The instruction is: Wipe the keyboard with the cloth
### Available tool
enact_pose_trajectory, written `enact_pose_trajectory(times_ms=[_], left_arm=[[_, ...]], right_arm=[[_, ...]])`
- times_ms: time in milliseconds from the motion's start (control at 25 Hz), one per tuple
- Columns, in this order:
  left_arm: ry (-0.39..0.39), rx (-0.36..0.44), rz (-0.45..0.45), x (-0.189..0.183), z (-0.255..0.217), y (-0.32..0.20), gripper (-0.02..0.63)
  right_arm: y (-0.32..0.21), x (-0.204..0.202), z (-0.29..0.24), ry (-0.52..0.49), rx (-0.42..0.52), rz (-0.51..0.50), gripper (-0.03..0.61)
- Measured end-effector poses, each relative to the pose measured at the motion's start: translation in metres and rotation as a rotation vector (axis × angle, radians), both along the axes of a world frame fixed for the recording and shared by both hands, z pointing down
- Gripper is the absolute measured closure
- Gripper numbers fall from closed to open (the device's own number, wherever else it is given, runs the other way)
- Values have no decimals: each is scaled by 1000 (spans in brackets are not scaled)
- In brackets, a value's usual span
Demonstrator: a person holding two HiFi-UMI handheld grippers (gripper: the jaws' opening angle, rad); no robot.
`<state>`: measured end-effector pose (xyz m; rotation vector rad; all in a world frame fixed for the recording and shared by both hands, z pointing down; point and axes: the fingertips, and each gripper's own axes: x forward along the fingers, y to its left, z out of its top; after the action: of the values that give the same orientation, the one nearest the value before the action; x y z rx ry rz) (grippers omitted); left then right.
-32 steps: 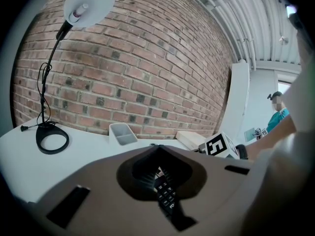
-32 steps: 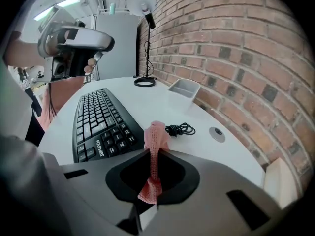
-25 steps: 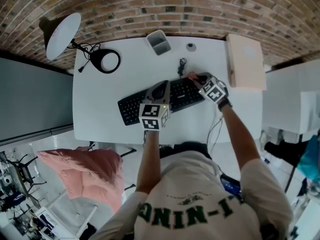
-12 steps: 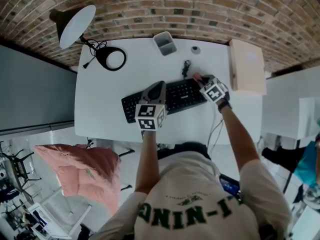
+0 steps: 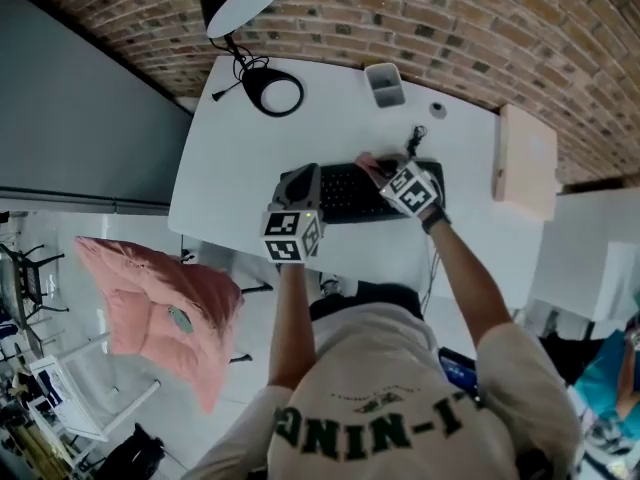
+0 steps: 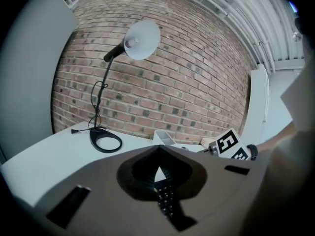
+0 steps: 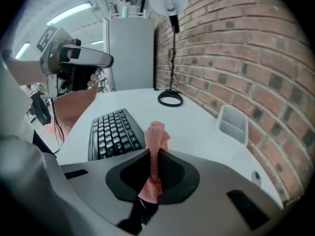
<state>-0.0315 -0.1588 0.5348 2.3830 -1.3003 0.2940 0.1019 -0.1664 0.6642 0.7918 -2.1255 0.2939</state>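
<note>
A black keyboard (image 5: 345, 190) lies on the white desk (image 5: 240, 178). My left gripper (image 5: 306, 176) rests over the keyboard's left part. Its jaws are shut with nothing between them, and the left gripper view shows keys (image 6: 165, 199) through the slit below the left gripper (image 6: 158, 154). At the keyboard's far edge, right of the middle, my right gripper (image 5: 385, 170) is shut on a pink cloth (image 5: 368, 161). In the right gripper view the cloth (image 7: 154, 144) sticks up from the right gripper (image 7: 151, 154), with the keyboard (image 7: 113, 131) ahead to the left.
A desk lamp (image 5: 250, 1) with a ring base (image 5: 277, 95) stands at the back left. A grey tray (image 5: 383, 83) and a small round thing (image 5: 437, 110) sit behind the keyboard. A beige box (image 5: 525, 158) lies at the right. A pink cushion (image 5: 160, 303) is on the floor side.
The head view has swung and tilted. The right gripper with the cloth has shifted left along the keyboard. The left gripper stays on the keyboard's left part.
</note>
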Motion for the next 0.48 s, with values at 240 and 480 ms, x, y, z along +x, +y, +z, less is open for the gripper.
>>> enact_pose_trajectory(times_ms=[240,480], left_arm=[[-13,-2,-105,-66,-2,11,613],[-32,-12,-182,-113,3,22,612]], right_arm=[[6,-101,1,-39,-13,-161,557],[14,-168,7,-49,-31,-278,557]])
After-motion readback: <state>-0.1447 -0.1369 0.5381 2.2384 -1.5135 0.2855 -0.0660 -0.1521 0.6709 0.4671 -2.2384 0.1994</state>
